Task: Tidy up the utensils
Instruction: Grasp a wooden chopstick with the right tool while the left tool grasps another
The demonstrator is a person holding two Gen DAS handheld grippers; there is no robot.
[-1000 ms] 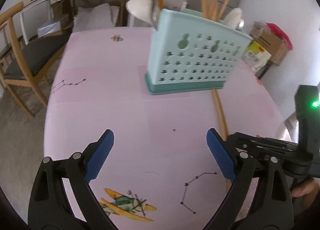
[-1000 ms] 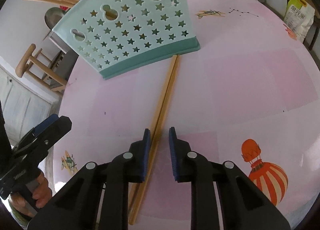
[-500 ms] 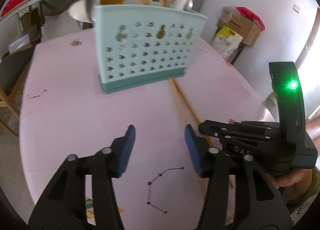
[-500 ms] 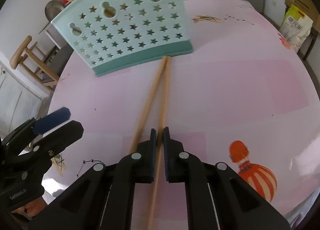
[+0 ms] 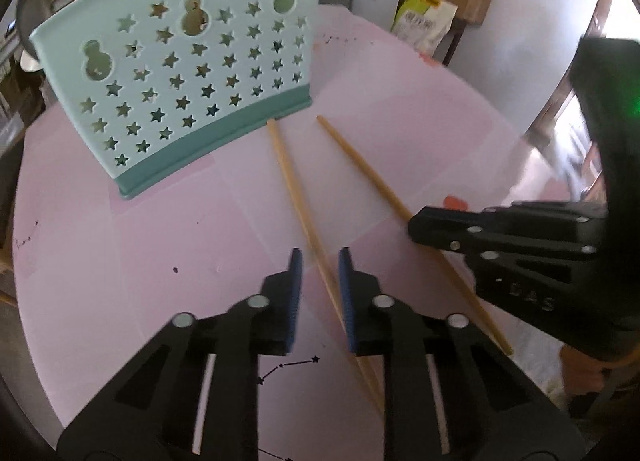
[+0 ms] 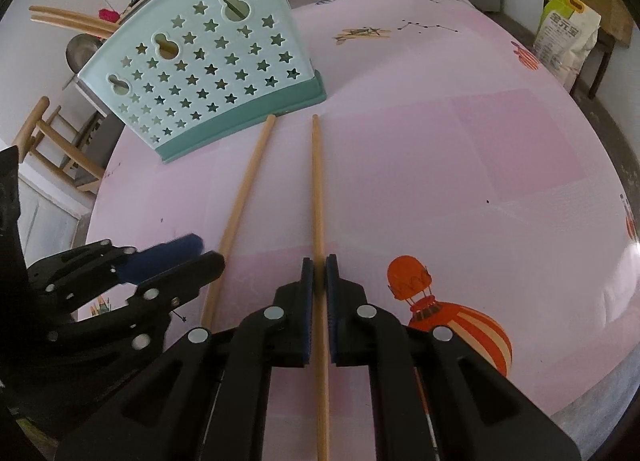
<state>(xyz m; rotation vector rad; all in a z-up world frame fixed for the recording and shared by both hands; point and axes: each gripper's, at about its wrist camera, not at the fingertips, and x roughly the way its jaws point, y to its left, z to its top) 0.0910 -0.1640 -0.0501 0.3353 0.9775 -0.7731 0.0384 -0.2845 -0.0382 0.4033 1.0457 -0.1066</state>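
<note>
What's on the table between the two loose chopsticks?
Nothing: bare pink tablecloth separates the left chopstick from the right chopstick, clearest in the right wrist view.

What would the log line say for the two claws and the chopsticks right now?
right claw: shut on right chopstick | left claw: closing around left chopstick | holder: upright

Bright daylight, fisheye-bent edges, slight motion blur, right-edge glare.
</note>
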